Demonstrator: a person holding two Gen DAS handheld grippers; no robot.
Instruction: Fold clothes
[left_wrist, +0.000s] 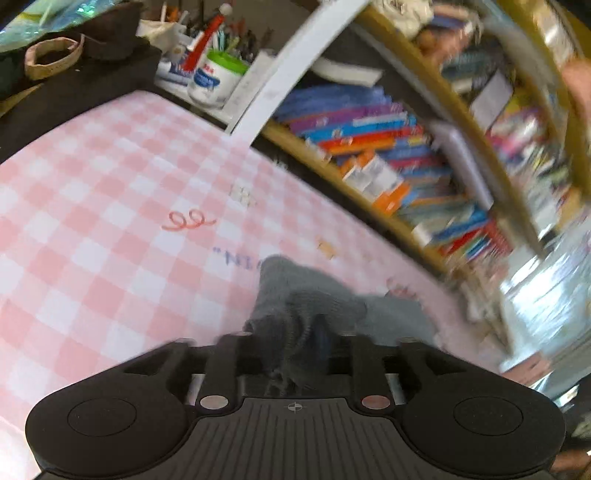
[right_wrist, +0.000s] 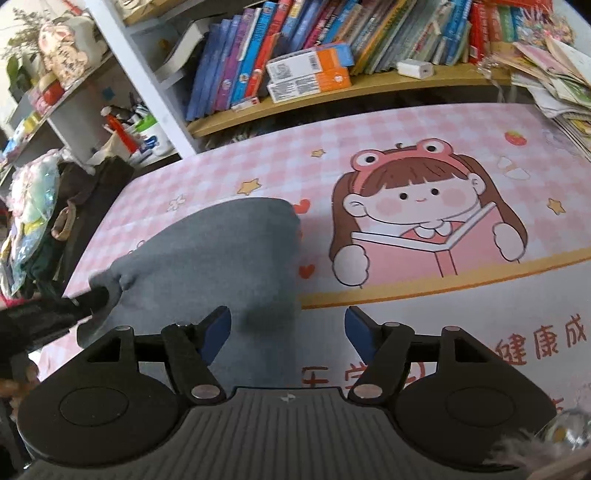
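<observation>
A grey garment (right_wrist: 221, 251) lies folded flat on the pink checked table mat (right_wrist: 406, 140). Its near-left corner is drawn up over a black finger of my left gripper (right_wrist: 90, 299). In the blurred left wrist view the grey cloth (left_wrist: 295, 302) bunches up between the left gripper's (left_wrist: 297, 339) fingers, which stand well apart. My right gripper (right_wrist: 288, 326) hovers open over the garment's near right edge. Its blue pads (right_wrist: 218, 328) are wide apart, and nothing is pinched between them.
A wooden shelf of books (right_wrist: 295, 37) runs along the far side of the table. A pen cup (left_wrist: 214, 77) and a dark bag (left_wrist: 74, 81) sit at the far left. Loose papers and booklets (right_wrist: 554, 85) pile up at the right end.
</observation>
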